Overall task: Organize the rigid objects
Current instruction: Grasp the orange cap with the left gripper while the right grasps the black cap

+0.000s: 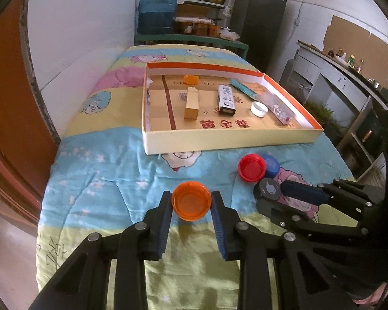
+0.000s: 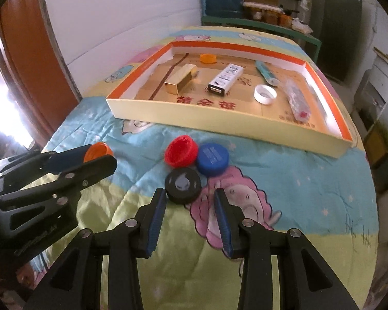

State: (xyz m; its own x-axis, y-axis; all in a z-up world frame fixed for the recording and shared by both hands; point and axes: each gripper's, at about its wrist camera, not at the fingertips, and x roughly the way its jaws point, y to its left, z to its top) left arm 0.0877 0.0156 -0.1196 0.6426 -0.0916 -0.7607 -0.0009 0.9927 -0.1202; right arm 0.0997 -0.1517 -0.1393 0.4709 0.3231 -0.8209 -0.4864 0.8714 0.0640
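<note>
A: Where is the orange cap (image 1: 191, 204)?

B: Between the fingers of the left gripper (image 1: 191, 201). Both blue pads press its rim, one on each side, so it is pinched. It sits open side up, over the quilt (image 1: 103, 180).

A: And the right gripper (image 2: 190, 199)?

B: Its fingers stand apart and grip nothing. The black cap (image 2: 183, 185) lies just at the tips, nearer the left finger, which looks to touch its edge; the other finger is clear of it. From the left wrist view the black cap shows at that gripper's tip.

A: What lies beside the black cap?

B: A red cap (image 2: 181, 151), open side up, and a blue cap (image 2: 212, 159), top up. The two touch each other, and the black one sits just below them, close against both. All three rest on the quilt, near the front wall of the tray (image 2: 219, 125).

A: What is in the tray?

B: A second orange cap (image 2: 207, 58) near the far wall, a tan box (image 2: 181, 78), a white and black box (image 2: 225, 78), a white cap (image 2: 265, 94), a teal tube (image 2: 266, 73) and a clear packet (image 2: 298, 98) along the right side. They lie apart from one another on a cardboard floor with red print.

A: The surface and room?

B: A cartoon quilt in blue, yellow and pink covers the table. Behind are a white wall, a blue water jug (image 1: 157, 10) on a green shelf (image 1: 191, 38), a dark fridge (image 1: 258, 18), and a counter with bottles to the right. A brown door (image 1: 10, 90) stands at the left.
</note>
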